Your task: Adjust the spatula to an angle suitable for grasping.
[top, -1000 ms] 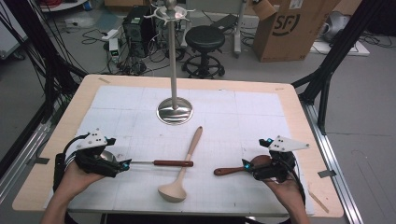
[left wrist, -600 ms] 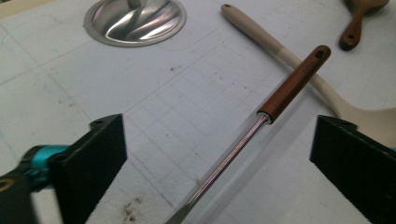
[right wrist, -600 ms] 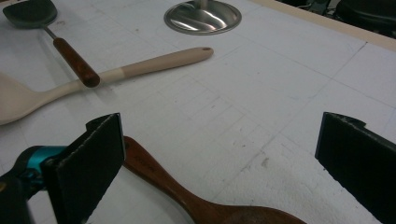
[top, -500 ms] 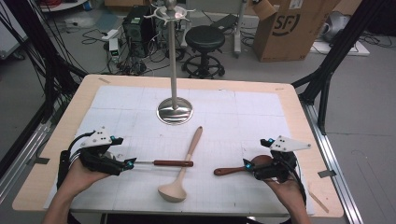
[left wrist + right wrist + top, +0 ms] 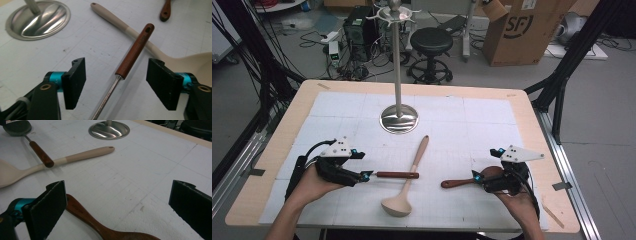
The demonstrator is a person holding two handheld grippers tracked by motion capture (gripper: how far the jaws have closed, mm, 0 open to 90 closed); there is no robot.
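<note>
A utensil with a dark wood handle (image 5: 397, 175) and a thin metal shaft (image 5: 107, 97) lies on the white mat, its handle resting across a beige ladle (image 5: 406, 182). My left gripper (image 5: 364, 175) is open, and the shaft runs between its jaws (image 5: 116, 82) without touching them. A dark brown wooden spoon (image 5: 456, 183) lies at the right. My right gripper (image 5: 477, 178) is open wide over it, with the spoon's handle (image 5: 85, 216) close to the left jaw. The far utensil's dark head (image 5: 16, 127) appears in the right gripper view.
A tall metal stand with hooks at its top rises from a round shiny base (image 5: 398, 119) at the middle back of the wooden table (image 5: 532, 125). A stool, a cardboard box and cables are on the floor beyond.
My left gripper has slid a little to the right along the utensil's shaft, toward the wood handle. The right gripper and the utensils have hardly moved.
</note>
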